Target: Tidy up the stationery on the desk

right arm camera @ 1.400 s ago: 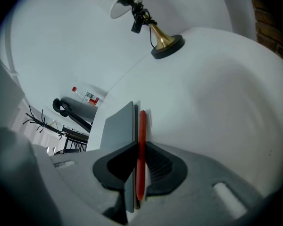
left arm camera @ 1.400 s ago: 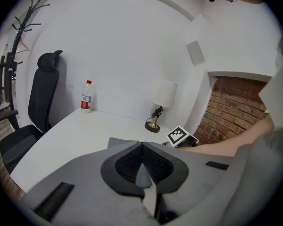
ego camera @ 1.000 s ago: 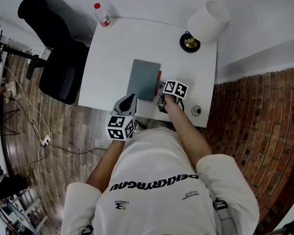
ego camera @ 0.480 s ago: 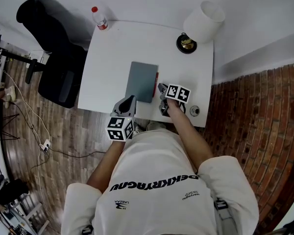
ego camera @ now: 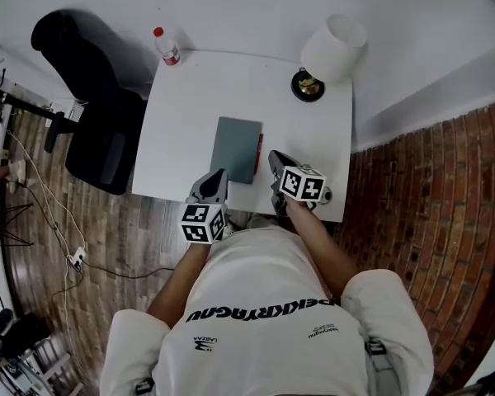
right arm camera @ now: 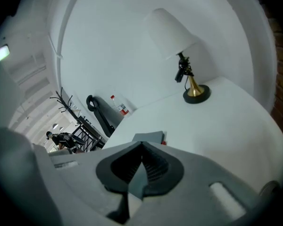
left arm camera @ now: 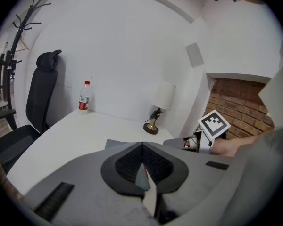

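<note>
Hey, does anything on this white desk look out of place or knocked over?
Nothing spilled or toppled. Only the red pen lies loose beside the flat grey notebook's right edge; the red-capped plastic bottle stands upright.

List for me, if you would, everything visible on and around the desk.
desk: one, white, centre of the head view, against the wall
notebook: one, grey, flat on the desk's near half
pen: one, red, beside the notebook's right edge
table lamp: one, white shade and brass base, desk's far right corner
bottle: one, clear with red cap and label, desk's far left corner
office chair: one, black, left of the desk
left gripper: one, grey, fingers shut and empty, at the desk's near edge
right gripper: one, grey, fingers just closed on nothing, over the desk's near right part
</note>
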Available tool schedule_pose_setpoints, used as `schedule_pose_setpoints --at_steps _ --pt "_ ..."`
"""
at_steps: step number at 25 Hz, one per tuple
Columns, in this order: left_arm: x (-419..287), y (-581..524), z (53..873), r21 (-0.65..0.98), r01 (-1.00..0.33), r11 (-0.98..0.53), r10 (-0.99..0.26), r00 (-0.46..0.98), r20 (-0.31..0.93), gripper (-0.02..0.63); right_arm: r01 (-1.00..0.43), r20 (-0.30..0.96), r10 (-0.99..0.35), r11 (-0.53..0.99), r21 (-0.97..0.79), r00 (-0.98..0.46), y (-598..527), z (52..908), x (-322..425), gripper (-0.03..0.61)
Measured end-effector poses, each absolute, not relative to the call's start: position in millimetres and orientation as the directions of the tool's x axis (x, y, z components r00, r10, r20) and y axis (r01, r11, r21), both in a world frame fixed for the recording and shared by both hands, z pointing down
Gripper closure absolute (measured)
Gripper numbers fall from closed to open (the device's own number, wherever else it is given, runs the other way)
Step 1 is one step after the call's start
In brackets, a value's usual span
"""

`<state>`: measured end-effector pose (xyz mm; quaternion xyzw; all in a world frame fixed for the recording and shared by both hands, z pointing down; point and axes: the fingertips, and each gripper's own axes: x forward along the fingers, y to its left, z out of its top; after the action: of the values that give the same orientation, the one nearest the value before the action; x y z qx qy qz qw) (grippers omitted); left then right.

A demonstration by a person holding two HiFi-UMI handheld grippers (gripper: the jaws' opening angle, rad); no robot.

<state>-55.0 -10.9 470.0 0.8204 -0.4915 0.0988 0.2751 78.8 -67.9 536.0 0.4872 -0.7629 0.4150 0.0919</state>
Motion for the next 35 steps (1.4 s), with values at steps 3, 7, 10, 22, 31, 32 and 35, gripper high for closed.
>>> schedule_pose_setpoints --at_steps 3,7,10,22,31,32,35 --pt "-52 -9 470 0.345 -0.859 -0.379 -0.749 0.504 0.431 0.615 -0.835 0.51 -0.696 0.246 -0.491 -0.505 -62 515 76 0.581" --pt "-51 -9 468 0.337 -0.858 -0.388 -0.75 0.506 0.425 0.615 -0.85 0.478 -0.726 0.289 -0.44 -0.494 -54 496 75 0.581" --pt "-50 -10 465 0.328 -0.857 -0.397 -0.755 0.508 0.416 0.615 -0.858 0.455 -0.746 0.313 -0.407 -0.487 -48 487 74 0.582" --pt "-43 -12 449 0.255 -0.854 -0.452 -0.77 0.519 0.371 0.615 -0.856 0.388 -0.768 0.411 -0.314 -0.51 -29 461 63 0.583" --pt "-41 -12 449 0.243 -0.857 -0.455 -0.776 0.515 0.365 0.615 -0.871 0.391 -0.783 0.385 -0.305 -0.483 -26 464 73 0.583" --pt "-40 -12 449 0.242 -0.857 -0.455 -0.776 0.515 0.364 0.615 -0.871 0.391 -0.784 0.384 -0.306 -0.483 -26 464 74 0.583" --pt "-40 -13 448 0.238 -0.856 -0.459 -0.775 0.517 0.364 0.615 -0.872 0.39 -0.785 0.381 -0.307 -0.481 -25 463 75 0.583"
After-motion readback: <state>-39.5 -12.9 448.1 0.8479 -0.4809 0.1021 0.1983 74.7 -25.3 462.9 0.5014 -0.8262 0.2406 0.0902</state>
